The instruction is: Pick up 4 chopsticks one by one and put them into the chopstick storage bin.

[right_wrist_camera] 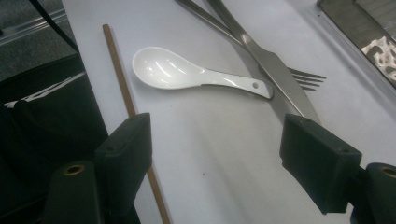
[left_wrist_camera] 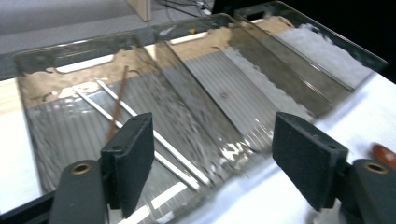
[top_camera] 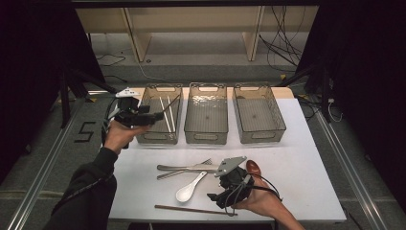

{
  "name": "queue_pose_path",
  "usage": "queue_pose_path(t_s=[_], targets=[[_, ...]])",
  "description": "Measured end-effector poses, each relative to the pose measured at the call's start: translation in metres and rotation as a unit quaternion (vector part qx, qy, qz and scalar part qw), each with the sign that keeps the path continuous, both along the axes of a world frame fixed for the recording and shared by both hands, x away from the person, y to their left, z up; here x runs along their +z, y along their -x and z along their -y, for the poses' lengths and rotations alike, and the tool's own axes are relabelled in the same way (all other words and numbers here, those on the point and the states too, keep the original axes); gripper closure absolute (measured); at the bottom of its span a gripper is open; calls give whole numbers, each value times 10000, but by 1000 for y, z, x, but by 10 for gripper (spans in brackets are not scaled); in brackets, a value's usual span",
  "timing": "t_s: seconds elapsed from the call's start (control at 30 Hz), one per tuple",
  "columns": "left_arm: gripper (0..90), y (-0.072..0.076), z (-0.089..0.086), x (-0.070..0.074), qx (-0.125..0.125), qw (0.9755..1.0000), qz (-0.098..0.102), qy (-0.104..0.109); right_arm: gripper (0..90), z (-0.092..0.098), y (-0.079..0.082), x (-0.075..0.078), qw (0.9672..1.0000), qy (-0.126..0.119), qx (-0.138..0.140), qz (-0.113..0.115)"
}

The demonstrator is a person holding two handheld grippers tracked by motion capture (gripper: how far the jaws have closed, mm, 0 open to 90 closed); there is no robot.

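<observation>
Left gripper (left_wrist_camera: 212,158) first: its 2 black pads (left_wrist_camera: 130,161) stand wide apart, released, nothing between them. Just beyond those pads sits the left bin (left_wrist_camera: 42,154), and inside it, ahead of the left pad, lie 2 pale chopsticks (left_wrist_camera: 140,122) side by side with 1 brown chopstick (left_wrist_camera: 117,105) leaning across them. To the right of that, past the right pad, comes the middle bin (left_wrist_camera: 224,93), then the right bin (left_wrist_camera: 322,56) farther off. From the high view, the left gripper (top_camera: 154,117) hovers at the left bin's (top_camera: 158,139) near-left wall, hand behind it.

Over to the right gripper (right_wrist_camera: 215,168): pads (right_wrist_camera: 128,149) spread here too, released, bare white table (right_wrist_camera: 205,140) between them. Touching past the left pad runs a brown chopstick (right_wrist_camera: 119,70), lying flat near the table edge. Ahead between the pads, a white ceramic spoon (right_wrist_camera: 187,74), bowl up. Its handle end lies against a knife (right_wrist_camera: 275,70), with a fork (right_wrist_camera: 303,79) poking out tines beyond the blade.

In the high view, the right gripper (top_camera: 216,197) sits low over the table's near side, the brown chopstick (top_camera: 191,209) just left of it, the spoon (top_camera: 189,189) just beyond.
</observation>
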State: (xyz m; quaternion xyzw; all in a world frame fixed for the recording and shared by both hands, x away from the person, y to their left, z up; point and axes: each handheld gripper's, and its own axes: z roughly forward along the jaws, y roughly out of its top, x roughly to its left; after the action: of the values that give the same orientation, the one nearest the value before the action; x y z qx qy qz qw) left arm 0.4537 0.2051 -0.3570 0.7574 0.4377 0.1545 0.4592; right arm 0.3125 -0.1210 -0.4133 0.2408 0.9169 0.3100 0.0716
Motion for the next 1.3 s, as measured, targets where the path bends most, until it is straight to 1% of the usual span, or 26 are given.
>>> queue_pose_path(t_s=[0.07, 0.1, 0.13, 0.17, 0.2, 0.27, 0.3, 0.33, 0.37, 0.4, 0.43, 0.5, 0.6, 0.7, 0.73, 0.77, 0.87, 0.9, 0.93, 1.0, 1.1, 1.13, 1.17, 1.23, 1.27, 1.3], targets=[[269, 7, 2, 1, -56, 9999, 14, -84, 264, -3, 1, -2, 10000, 66, 47, -49], [260, 13, 3, 1, -71, 9999, 58, -73, 265, -6, 2, -2, 9999, 103, 55, -95], [259, 18, 3, 2, -155, 9998, 95, -71, 267, -7, 4, -3, 9999, 103, 54, -117], [256, 23, 4, 2, -202, 9997, 101, -23, 271, -9, 4, -4, 9998, 112, 90, -137], [249, 29, 4, 1, -256, 9996, 103, 17, 274, -9, 5, -5, 9996, 176, 197, -122], [239, 37, 4, -1, -321, 9994, 123, 52, 277, -11, 6, -6, 9994, 224, 239, -116], [236, 41, 3, -2, -358, 9992, 140, 64, 280, -12, 6, -6, 9992, 249, 263, -151], [233, 47, 4, -5, -377, 9991, 154, 122, 282, -14, 6, -7, 9992, 240, 266, -166], [229, 50, 4, -6, -406, 9989, 169, 152, 287, -15, 6, -9, 9990, 248, 342, -121], [227, 55, 5, -9, -424, 9988, 156, 183, 291, -16, 7, -9, 9989, 267, 373, -126], [225, 60, 5, -12, -458, 9987, 142, 184, 296, -17, 8, -11, 9982, 325, 480, -124], [219, 67, 7, -18, -526, 9984, 108, 201, 311, -21, 9, -13, 9979, 391, 495, -175], [213, 77, 12, -24, -557, 9979, 80, 320, 348, -26, 12, -17, 9965, 491, 626, -254], [207, 84, 15, -29, -600, 9978, 113, 274, 407, -31, 13, -20, 9953, 589, 711, -307], [205, 86, 15, -30, -594, 9977, 111, 295, 427, -33, 12, -21, 9944, 637, 760, -355], [204, 89, 15, -31, -585, 9977, 122, 324, 449, -34, 12, -22, 9938, 682, 804, -357], [198, 98, 18, -37, -628, 9977, 171, 186, 488, -38, 12, -25, 9912, 825, 945, -430], [191, 101, 19, -38, -648, 9976, 172, 178, 496, -40, 12, -27, 9910, 847, 939, -439], [186, 105, 19, -39, -686, 9974, 166, 146, 507, -41, 12, -28, 9894, 947, 1012, -446], [184, 109, 19, -39, -711, 9972, 183, 162, 525, -44, 12, -30, 9885, 1008, 1018, -483], [179, 114, 18, -40, -739, 9970, 197, 145, 559, -48, 12, -34, 9864, 1107, 1125, -459], [179, 115, 17, -40, -754, 9969, 201, 104, 574, -49, 12, -35, 9858, 1141, 1151, -445], [177, 117, 16, -41, -748, 9970, 181, 104, 582, -50, 12, -36, 9847, 1163, 1207, -473], [175, 119, 15, -43, -749, 9970, 129, 144, 608, -53, 13, -37, 9839, 1223, 1182, -542], [174, 120, 15, -43, -768, 9969, 129, 87, 617, -53, 13, -38, 9826, 1267, 1266, -491], [173, 121, 14, -43, -776, 9969, 135, 44, 630, -53, 13, -39, 9827, 1285, 1234, -514]])
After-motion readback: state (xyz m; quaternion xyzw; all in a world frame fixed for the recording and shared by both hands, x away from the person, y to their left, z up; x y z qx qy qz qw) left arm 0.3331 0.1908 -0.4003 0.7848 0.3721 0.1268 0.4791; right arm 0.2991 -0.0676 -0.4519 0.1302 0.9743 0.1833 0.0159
